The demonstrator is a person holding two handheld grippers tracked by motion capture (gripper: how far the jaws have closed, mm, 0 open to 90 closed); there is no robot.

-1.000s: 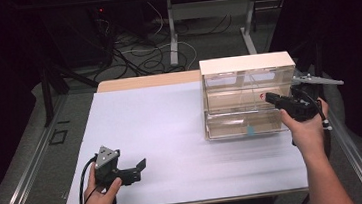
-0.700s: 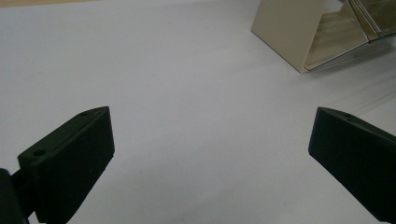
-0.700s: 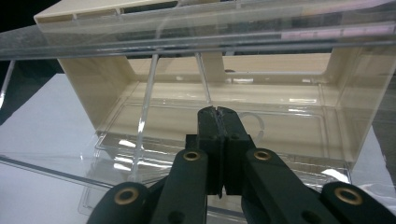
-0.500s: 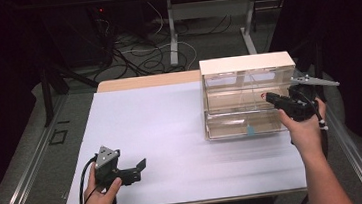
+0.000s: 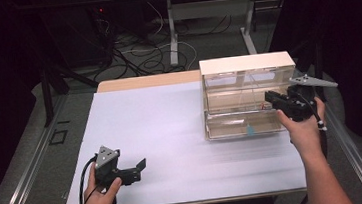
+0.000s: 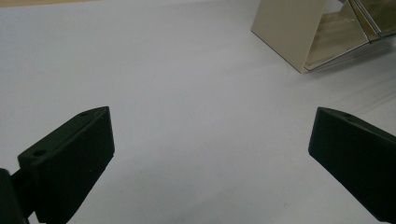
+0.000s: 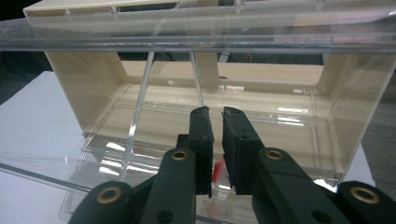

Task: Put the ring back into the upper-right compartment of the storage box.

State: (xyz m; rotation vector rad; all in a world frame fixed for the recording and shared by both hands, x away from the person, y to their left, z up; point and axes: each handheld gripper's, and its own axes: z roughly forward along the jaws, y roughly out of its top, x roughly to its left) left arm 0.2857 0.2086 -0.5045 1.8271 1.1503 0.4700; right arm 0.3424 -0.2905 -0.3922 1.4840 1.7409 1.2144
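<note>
A clear plastic organiser box point(image 5: 245, 64) with a cream frame point(image 7: 93, 79) stands at the table's right side. My right gripper point(image 5: 268, 96) reaches into its upper compartment from the right. In the right gripper view its jaws point(image 7: 215, 112) have just been opening and stand a narrow gap apart. A small red piece point(image 7: 217, 171) lies low between them, and the pads do not press on it. A small blue piece point(image 5: 249, 130) sits in the lower compartment. My left gripper point(image 5: 139, 163) rests low at the front left, open wide point(image 6: 210, 126), with only bare table between its fingers.
The white table top point(image 5: 161, 124) stretches between the two hands. The box's cream side wall point(image 6: 287, 28) stands ahead and to the right of the left gripper. Cables and table legs lie on the floor beyond the far edge.
</note>
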